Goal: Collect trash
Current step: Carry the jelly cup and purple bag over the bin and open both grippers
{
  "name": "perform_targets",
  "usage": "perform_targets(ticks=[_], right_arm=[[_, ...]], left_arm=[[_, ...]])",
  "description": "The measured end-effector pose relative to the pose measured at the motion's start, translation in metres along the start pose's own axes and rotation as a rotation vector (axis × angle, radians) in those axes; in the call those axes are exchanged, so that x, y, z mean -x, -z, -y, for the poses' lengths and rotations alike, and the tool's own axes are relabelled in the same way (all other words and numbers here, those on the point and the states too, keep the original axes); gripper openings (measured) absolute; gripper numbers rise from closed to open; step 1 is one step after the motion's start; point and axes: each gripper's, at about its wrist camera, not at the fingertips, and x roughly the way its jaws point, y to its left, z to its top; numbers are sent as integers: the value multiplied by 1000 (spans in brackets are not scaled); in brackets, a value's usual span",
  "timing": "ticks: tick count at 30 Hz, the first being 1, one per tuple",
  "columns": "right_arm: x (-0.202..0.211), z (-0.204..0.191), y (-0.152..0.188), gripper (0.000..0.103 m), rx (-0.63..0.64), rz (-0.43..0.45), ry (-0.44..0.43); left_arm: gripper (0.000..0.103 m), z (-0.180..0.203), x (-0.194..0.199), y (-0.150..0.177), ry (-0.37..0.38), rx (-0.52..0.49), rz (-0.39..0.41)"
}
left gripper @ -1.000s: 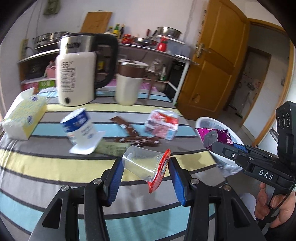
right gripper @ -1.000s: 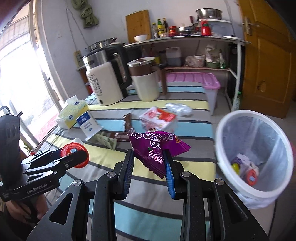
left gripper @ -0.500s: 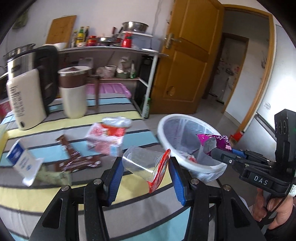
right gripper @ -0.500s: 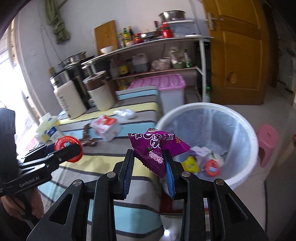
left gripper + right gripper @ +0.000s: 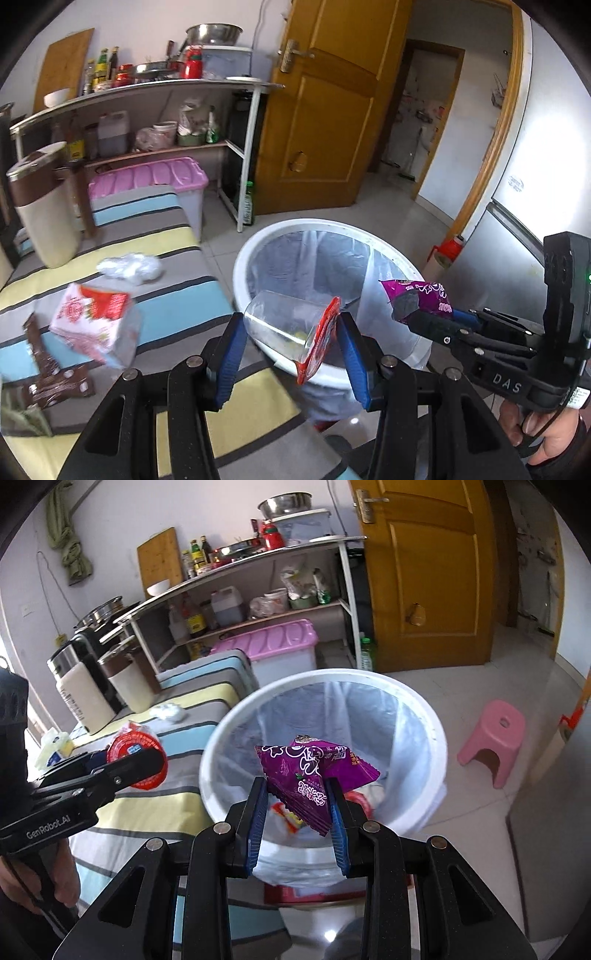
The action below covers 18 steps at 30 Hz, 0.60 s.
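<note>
While both tools hung over the round white bin (image 5: 436, 738) with its thin translucent liner, the left hand-held gripper (image 5: 291, 341) was clamped on a clear plastic cup (image 5: 280, 328), tipped on its side, its glossy red foil lid (image 5: 319, 345) peeled and dangling. The right hand-held gripper (image 5: 297, 812) was closed on a crinkled purple snack wrapper (image 5: 314, 771) with serrated edges, held above the bin's mouth. On the striped cloth surface (image 5: 177, 295) lay a red-and-white packet (image 5: 94, 317), brown wrappers (image 5: 55, 384) and a crumpled white plastic wad (image 5: 131, 267).
</note>
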Motion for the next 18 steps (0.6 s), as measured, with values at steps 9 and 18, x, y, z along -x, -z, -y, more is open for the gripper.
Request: perform_targets(ticks=[9,18], right_arm=[[-12,18,1,33,-20,-31,25],[-16,20,1,45,-22,-36,33]], left_arm=[[51,15,-38,-5,42,-32,-51],[51,12,-52,-7,58,-16,-74]])
